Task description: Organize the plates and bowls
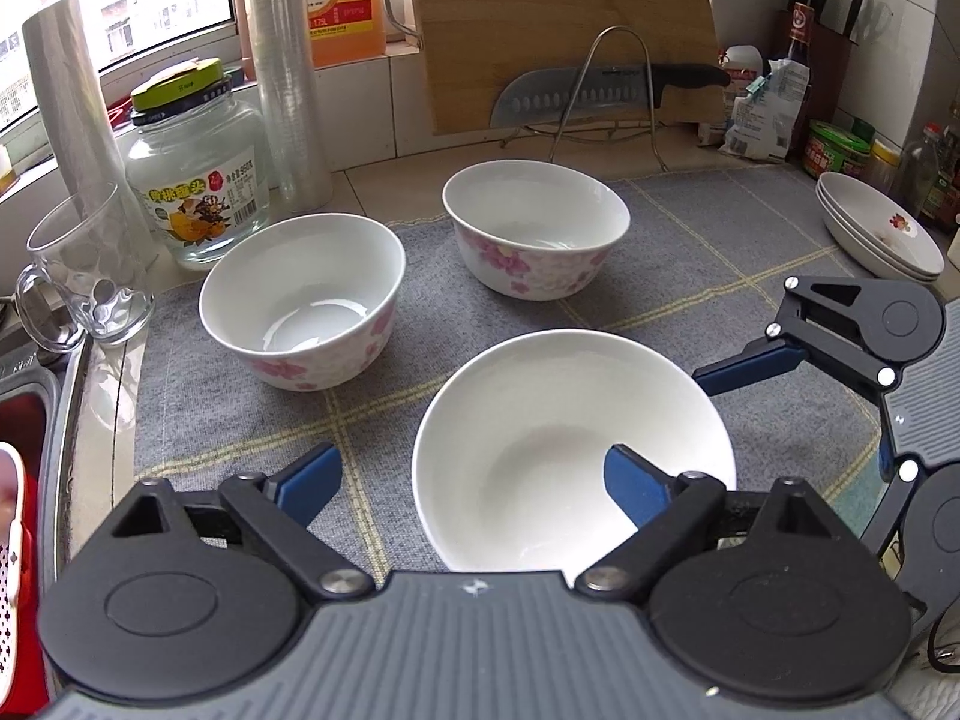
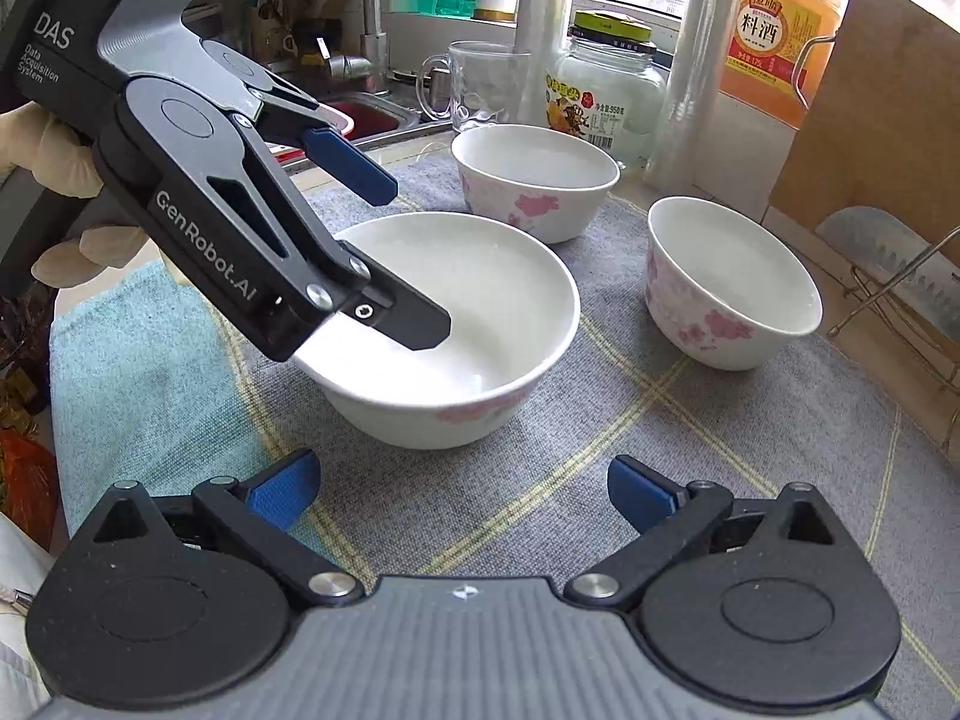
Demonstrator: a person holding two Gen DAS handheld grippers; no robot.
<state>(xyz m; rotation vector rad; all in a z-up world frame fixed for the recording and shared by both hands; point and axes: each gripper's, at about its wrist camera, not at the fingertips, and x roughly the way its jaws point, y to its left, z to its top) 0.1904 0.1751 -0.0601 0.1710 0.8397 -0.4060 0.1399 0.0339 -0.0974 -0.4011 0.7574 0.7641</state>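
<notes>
While the left tongs straddle the rim of the nearest bowl, one blue-padded finger reaches inside the bowl and the other stays outside it over the grey cloth. The jaws are partly open, and neither pad visibly presses the rim, so the bowl sits free on the cloth. A gloved hand holds these tongs from the left.

The right tongs stand wide open over bare cloth, just short of the same bowl, with nothing between their fingers.

Two more bowls with pink flowers rest on the cloth farther back: one to the left near a glass mug and a glass jar, the other in front of a wooden cutting board and a cleaver on a wire rack. All three bowls stand upright and apart from one another. A stack of shallow plates sits at the far right edge of the counter, well apart from the bowls.
</notes>
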